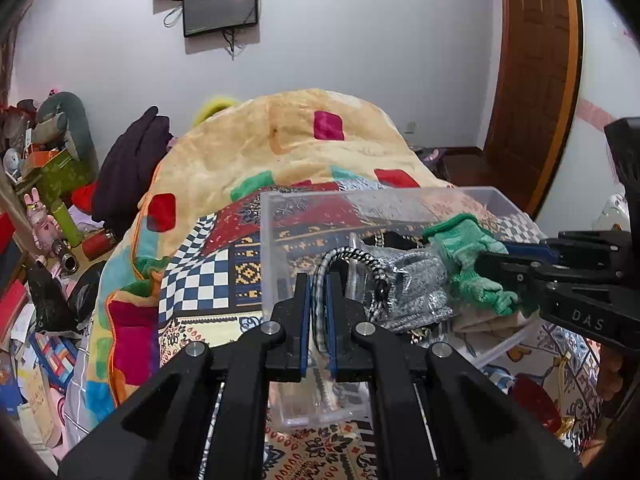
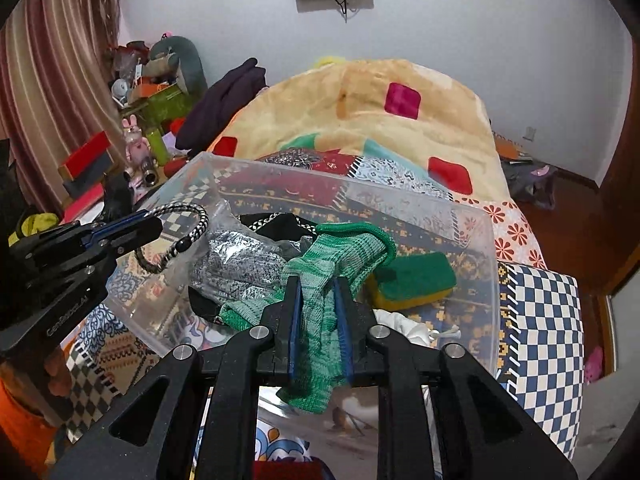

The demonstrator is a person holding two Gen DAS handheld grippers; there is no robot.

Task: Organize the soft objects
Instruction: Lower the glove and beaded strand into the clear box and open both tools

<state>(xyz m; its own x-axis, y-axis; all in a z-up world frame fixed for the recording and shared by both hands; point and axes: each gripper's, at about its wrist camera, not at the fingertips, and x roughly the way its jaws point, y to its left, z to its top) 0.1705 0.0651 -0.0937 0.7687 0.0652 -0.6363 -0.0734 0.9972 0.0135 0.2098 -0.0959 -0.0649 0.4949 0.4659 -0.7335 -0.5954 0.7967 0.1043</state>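
Observation:
A clear plastic bin [image 1: 276,240] [image 2: 486,280] sits on a patterned bed. My left gripper [image 1: 319,280] [image 2: 150,222] is shut on a black-and-white braided cord loop [image 1: 344,260] [image 2: 188,232] and holds it over the bin's near edge. My right gripper [image 2: 317,286] [image 1: 486,264] is shut on a green knit glove [image 2: 332,264] [image 1: 466,248] above the bin. In the bin lie a grey speckled knit item in a clear bag [image 1: 416,280] [image 2: 236,264], a dark item under it, and a green-and-yellow sponge [image 2: 412,280].
A large yellow fleece blanket [image 1: 280,148] [image 2: 360,108] is heaped behind the bin. Dark clothes [image 1: 132,164] and cluttered toys and boxes [image 1: 48,176] stand at the left. A wooden door [image 1: 532,72] is at the right, a wall screen [image 1: 220,6] ahead.

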